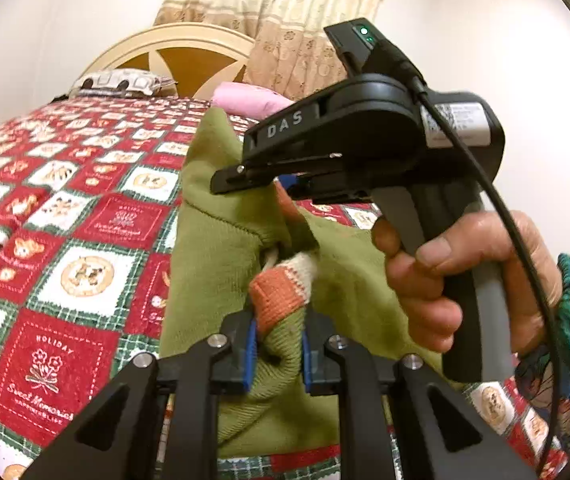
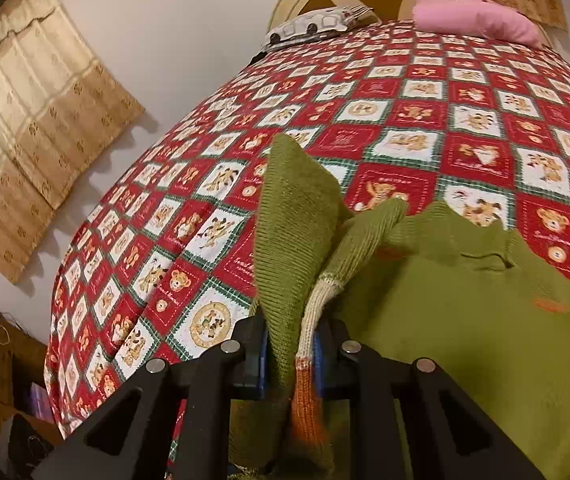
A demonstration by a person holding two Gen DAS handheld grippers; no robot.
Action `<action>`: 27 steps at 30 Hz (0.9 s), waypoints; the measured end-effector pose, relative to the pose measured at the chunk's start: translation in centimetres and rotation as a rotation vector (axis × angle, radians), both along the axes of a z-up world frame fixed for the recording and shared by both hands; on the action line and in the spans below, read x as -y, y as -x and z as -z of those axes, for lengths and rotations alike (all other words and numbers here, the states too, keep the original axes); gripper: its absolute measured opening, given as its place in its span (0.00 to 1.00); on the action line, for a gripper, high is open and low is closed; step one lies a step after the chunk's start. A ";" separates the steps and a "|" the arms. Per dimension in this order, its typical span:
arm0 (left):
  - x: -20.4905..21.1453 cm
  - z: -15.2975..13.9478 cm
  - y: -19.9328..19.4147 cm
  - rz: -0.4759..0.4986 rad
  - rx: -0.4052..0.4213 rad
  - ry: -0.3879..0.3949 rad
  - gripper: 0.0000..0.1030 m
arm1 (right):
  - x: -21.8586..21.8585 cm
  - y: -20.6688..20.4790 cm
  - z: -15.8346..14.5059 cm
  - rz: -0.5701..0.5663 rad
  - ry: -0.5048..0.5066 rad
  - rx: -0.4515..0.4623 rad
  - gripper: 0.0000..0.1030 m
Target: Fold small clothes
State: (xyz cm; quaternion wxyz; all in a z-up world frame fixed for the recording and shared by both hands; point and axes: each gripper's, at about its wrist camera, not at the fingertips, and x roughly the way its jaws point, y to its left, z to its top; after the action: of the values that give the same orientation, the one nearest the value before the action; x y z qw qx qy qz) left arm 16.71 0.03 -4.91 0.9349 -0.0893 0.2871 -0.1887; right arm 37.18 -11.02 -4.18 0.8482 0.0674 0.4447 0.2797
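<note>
Both grippers pinch the green sweater (image 2: 485, 320) above the bed (image 2: 405, 120): left gripper (image 1: 277, 344) and right gripper (image 2: 289, 356) each clamp knit.

A bed (image 2: 425, 92) carries everything, spread with a red, white and green patchwork quilt (image 2: 213, 216) printed with bears. At its head edge lie a pink pillow (image 2: 473, 16) and a grey-and-white patterned pillow (image 2: 317, 24). A green knitted sweater (image 2: 485, 320) lies partly on the near edge.
</note>
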 end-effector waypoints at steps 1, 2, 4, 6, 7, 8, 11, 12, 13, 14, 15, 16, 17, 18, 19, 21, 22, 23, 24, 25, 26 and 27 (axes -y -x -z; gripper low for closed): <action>0.2 -0.1 0.1 0.002 0.000 -0.008 0.17 | 0.2 0.1 0.0 0.002 0.003 0.003 0.16; 0.3 -0.2 0.1 0.005 -0.002 -0.010 0.17 | 0.4 0.2 -0.1 0.005 0.011 0.009 0.16; 0.6 -0.3 0.1 0.012 -0.008 -0.007 0.17 | 0.9 0.4 -0.3 0.012 0.016 0.015 0.16; 1.1 -0.4 -0.1 0.026 -0.008 -0.019 0.17 | 1.5 0.6 -0.4 0.020 0.014 0.017 0.16; 1.4 -0.5 -0.1 0.032 -0.007 -0.026 0.17 | 1.8 0.7 -0.4 0.026 0.013 0.018 0.16; 1.7 -0.6 -0.1 0.039 -0.008 -0.034 0.17 | 2.3 0.7 -0.5 0.032 0.013 0.019 0.16; 2.5 -0.8 -0.2 0.060 -0.011 -0.039 0.17 | 3.4 1.0 -0.6 0.049 0.018 0.020 0.16; 2.9 -0.8 -0.3 0.067 -0.015 -0.044 0.17 | 3.9 1.0 -0.6 0.056 0.018 0.020 0.16; 3.2 -0.8 -0.4 0.074 -0.021 -0.049 0.17 | 4.5 1.1 -0.6 0.067 0.020 0.020 0.16; 3.6 -0.8 -0.5 0.081 -0.026 -0.056 0.17 | 4.7 1.2 -0.5 0.073 0.022 0.019 0.16; 3.9 -0.8 -0.4 0.084 -0.029 -0.061 0.17 | 5.2 1.3 -0.4 0.081 0.024 0.018 0.16; 4.3 -0.8 -0.5 0.090 -0.036 -0.066 0.17 | 5.8 1.4 -0.3 0.091 0.023 0.016 0.16; 4.4 -0.8 -0.5 0.093 -0.039 -0.066 0.17 | 6.2 1.4 -0.3 0.096 0.020 0.014 0.16; 4.7 -0.8 -0.5 0.096 -0.045 -0.067 0.17 | 6.7 1.5 -0.2 0.102 0.018 0.012 0.16; 5.0 -0.8 -0.5 0.101 -0.053 -0.069 0.17 | 7.1 1.6 -0.1 0.107 0.018 0.012 0.16; 5.3 -0.8 -0.7 0.108 -0.065 -0.068 0.17 | 7.5 1.8 -0.1 0.114 0.023 0.013 0.16; 5.6 -0.9 -0.6 0.112 -0.067 -0.069 0.17 | 7.8 1.9 -0.1 0.118 0.027 0.015 0.16; 5.8 -0.9 -0.6 0.115 -0.068 -0.072 0.17 | 8.1 2.0 -0.1 0.121 0.031 0.019 0.16; 5.9 -0.9 -0.7 0.117 -0.068 -0.073 0.17 | 8.3 2.1 -0.1 0.123 0.033 0.022 0.16; 6.2 -0.9 -0.6 0.122 -0.068 -0.077 0.17 | 8.7 2.3 -0.2 0.127 0.035 0.026 0.16; 6.4 -0.9 -0.6 0.124 -0.068 -0.078 0.17 | 8.9 2.3 -0.2 0.130 0.035 0.027 0.16; 6.7 -0.9 -0.7 0.129 -0.067 -0.081 0.17 | 9.2 2.4 -0.2 0.133 0.035 0.028 0.16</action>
State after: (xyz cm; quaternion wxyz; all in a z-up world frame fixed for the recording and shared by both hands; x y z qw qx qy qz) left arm 17.36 -6.64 -3.99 0.9135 -0.0392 0.3309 -0.2335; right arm 34.77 -20.21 -3.96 0.8721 0.0782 0.4321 0.2158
